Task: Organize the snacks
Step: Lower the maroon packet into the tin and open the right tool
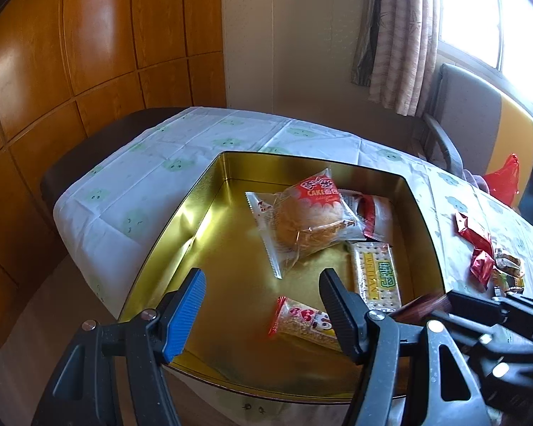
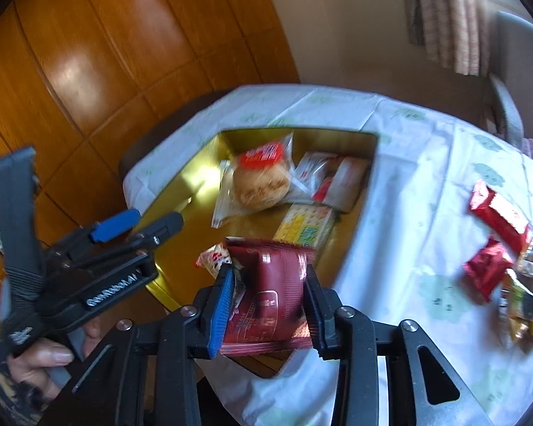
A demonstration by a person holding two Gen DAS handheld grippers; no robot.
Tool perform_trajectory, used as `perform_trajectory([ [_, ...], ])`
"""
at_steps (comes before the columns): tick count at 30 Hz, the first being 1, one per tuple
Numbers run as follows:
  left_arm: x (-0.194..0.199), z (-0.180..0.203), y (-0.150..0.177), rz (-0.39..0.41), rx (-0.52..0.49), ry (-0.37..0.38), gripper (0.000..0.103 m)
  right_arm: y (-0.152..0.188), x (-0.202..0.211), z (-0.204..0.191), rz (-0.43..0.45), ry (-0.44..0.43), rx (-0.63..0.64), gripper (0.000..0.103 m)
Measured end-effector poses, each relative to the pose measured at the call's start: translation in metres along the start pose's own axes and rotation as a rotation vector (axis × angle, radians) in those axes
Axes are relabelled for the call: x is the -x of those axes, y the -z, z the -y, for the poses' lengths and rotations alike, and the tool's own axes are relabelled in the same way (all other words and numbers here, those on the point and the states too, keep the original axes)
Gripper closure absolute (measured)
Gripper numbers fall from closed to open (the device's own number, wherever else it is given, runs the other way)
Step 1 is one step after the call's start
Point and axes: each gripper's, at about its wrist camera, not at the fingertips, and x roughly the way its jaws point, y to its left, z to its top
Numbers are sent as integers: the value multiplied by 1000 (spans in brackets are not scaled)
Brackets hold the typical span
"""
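My left gripper point(image 1: 263, 294) points steeply down, its jaws standing wide apart with nothing between the blue pad and the black one. In the right wrist view it sits at the near left, and I can see the person's left hand point(image 2: 42, 358) wrapped around its handle, fingers curled under the grip. My right gripper point(image 2: 266, 294) also tilts down, just to the right of the left one, almost touching it. Its jaws are pressed on the two sides of a dark red packet point(image 2: 266, 305), which bulges between the pads.
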Motion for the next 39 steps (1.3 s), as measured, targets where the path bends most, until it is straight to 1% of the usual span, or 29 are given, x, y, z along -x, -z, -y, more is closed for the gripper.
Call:
perform_trajectory([
  [1,-1,0,1,-2,0,-1,35,1,-3,-1,-2,12,7,58],
  [2,-2,0,1,-3,-2,-1,35,3,-5,-3,1,26,15,57],
  [8,-2,5,5,-7,-16,1,35,12,-3,-3,16,50,20,57],
  [9,-1,6,5,-5,-18,3,35,13,0,-2,24,51,17,55],
  [12,1,9,6,-3,-29,7,35,15,7,-4,56,81,23,43],
  [15,2,13,6,-4,-36,13,35,17,14,-6,80,97,27,41],
  [19,6,17,6,4,-48,20,35,20,26,-8,125,132,32,33],
  [26,13,24,6,19,-68,35,35,26,40,-13,181,198,54,23],
  [28,14,26,7,19,-72,36,35,27,43,-13,193,212,56,19],
  [32,16,29,8,13,-81,41,35,29,48,-7,202,228,37,14],
  [35,16,32,9,8,-89,46,35,31,52,-3,217,265,36,7],
  [37,16,35,10,7,-96,56,35,33,56,2,239,295,25,0],
  [39,17,37,9,8,-102,64,35,36,62,9,260,325,7,0],
])
